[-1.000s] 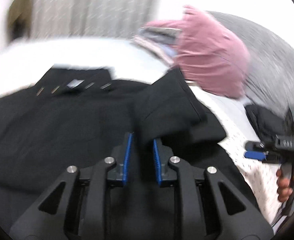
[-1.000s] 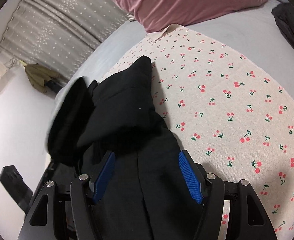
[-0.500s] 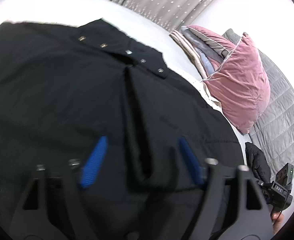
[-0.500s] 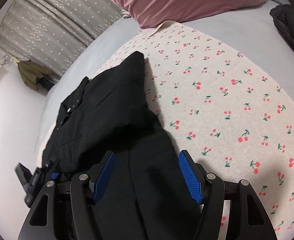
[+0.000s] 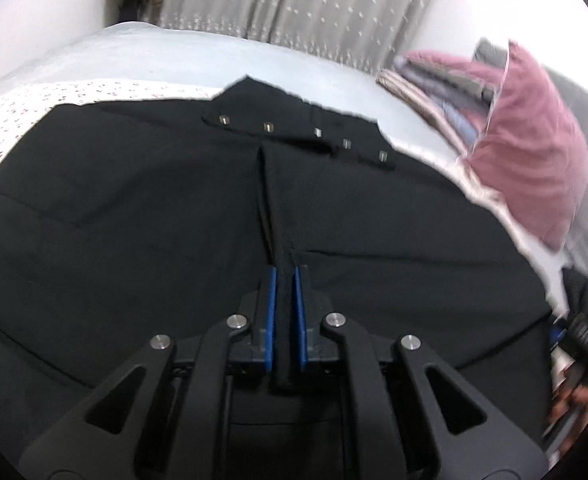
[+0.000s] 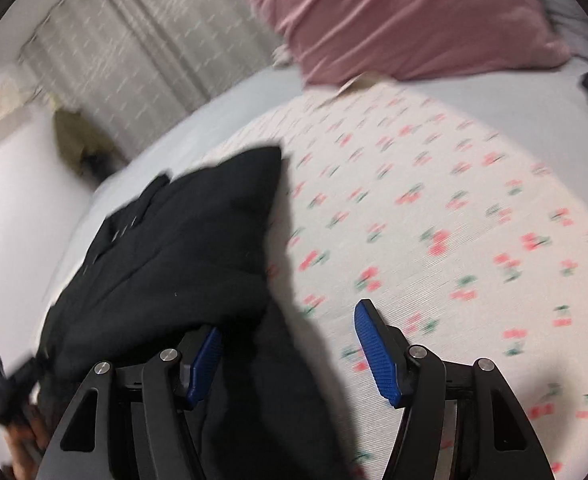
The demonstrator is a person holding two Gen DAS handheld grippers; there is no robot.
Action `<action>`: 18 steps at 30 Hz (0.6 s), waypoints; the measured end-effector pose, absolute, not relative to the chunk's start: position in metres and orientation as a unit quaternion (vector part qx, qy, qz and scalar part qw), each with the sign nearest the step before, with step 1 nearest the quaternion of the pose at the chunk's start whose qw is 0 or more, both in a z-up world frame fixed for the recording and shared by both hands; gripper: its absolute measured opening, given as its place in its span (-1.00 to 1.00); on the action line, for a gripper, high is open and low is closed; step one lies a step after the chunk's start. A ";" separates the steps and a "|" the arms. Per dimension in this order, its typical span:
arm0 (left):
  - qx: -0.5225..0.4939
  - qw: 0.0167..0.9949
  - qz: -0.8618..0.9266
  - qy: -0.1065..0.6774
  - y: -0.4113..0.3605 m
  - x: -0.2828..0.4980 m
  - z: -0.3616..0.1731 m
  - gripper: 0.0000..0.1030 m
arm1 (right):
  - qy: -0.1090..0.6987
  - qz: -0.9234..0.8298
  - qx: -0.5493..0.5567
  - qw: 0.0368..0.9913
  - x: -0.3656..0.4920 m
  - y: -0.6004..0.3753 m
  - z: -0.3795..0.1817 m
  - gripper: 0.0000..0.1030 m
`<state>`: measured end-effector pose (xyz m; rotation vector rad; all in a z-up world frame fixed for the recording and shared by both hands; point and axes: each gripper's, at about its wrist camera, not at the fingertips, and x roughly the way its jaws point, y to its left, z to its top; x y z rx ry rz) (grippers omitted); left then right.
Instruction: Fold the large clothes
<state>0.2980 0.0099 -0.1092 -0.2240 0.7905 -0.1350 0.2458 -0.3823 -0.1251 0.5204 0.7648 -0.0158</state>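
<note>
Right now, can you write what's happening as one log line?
left gripper: just closed, pinching black jacket fold | right gripper: open, fabric between jaws | surface: cherry-print sheet

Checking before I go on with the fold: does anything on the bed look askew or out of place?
One thing: the black garment lies mostly flat, but a raised ridge of cloth runs down its middle from the snap placket to the left gripper, which is shut on it. The right gripper is open.
</note>
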 end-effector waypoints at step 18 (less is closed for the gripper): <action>-0.017 0.894 -0.028 0.447 0.060 0.218 -0.057 0.71 | 0.432 -0.042 0.179 0.883 0.210 -0.355 -0.086 0.45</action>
